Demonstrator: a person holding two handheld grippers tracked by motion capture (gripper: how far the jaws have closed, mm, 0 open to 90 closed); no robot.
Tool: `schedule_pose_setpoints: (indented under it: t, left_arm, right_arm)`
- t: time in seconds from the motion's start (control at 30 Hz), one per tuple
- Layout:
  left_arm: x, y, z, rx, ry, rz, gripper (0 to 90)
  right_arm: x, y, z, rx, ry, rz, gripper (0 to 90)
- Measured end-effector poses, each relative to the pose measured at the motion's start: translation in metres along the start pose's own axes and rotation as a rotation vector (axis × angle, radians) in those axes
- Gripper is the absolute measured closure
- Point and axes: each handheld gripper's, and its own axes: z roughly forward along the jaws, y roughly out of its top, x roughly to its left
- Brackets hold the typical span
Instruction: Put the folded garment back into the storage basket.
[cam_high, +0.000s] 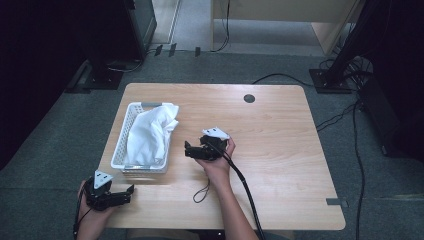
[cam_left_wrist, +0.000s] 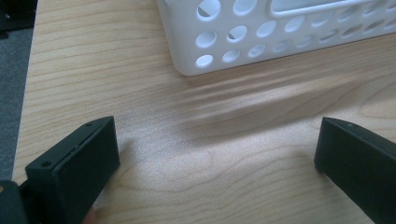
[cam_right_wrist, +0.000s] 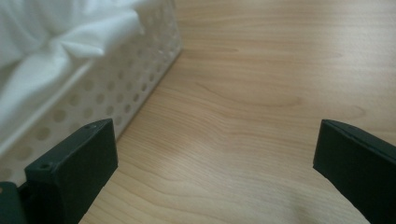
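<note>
A white perforated basket (cam_high: 122, 142) stands on the left part of the wooden table (cam_high: 270, 150), with a crumpled white cloth (cam_high: 150, 132) piled in it and spilling over its right rim. My left gripper (cam_high: 131, 190) hovers at the table's front left corner, just in front of the basket (cam_left_wrist: 261, 42), open and empty. My right gripper (cam_high: 187, 149) is held right of the basket, pointing left at it, open and empty. In the right gripper view the cloth (cam_right_wrist: 56, 42) overhangs the basket wall (cam_right_wrist: 112, 93) at the left.
A dark round grommet (cam_high: 249, 98) sits near the table's far edge. A cable (cam_high: 245, 185) trails from the right gripper toward the front edge. Stands and cables lie on the grey floor around the table.
</note>
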Motion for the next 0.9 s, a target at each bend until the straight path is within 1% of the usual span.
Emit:
schedule_pose_setpoints:
  t: [0.1,0.3,0.4,0.47,0.53,0.63,0.7,0.77,0.9]
  left_arm:
    - [0.000,0.000,0.000,0.000,0.000,0.000,0.0]
    - [0.000,0.000,0.000,0.000,0.000,0.000,0.0]
    - [0.000,0.000,0.000,0.000,0.001,0.000,0.0]
    - [0.000,0.000,0.000,0.001,0.001,0.000,0.0]
    - [0.000,0.000,0.000,0.000,0.001,0.000,0.0]
    - [0.000,0.000,0.000,0.001,0.002,-0.001,0.0]
    - [0.000,0.000,0.000,0.001,0.002,-0.001,0.0]
    - [0.000,0.000,0.000,0.000,0.002,-0.001,0.0]
    - [0.000,0.000,0.000,0.000,0.001,-0.001,0.0]
  right_arm:
    - [-0.006,-0.007,0.002,0.017,-0.030,0.001,0.0]
    - [-0.012,-0.014,0.004,0.046,-0.091,-0.029,0.0]
    - [-0.013,-0.017,0.006,0.063,-0.138,-0.046,0.0]
    - [-0.015,-0.020,0.007,0.077,-0.164,-0.044,0.0]
    - [-0.016,-0.022,0.008,0.090,-0.177,-0.039,0.0]
    - [-0.014,-0.023,0.008,0.099,-0.198,-0.052,0.0]
    - [-0.015,-0.023,0.009,0.114,-0.206,-0.059,0.0]
    - [-0.016,-0.024,0.009,0.131,-0.223,-0.065,0.0]
    - [-0.018,-0.025,0.009,0.182,-0.288,-0.092,0.0]
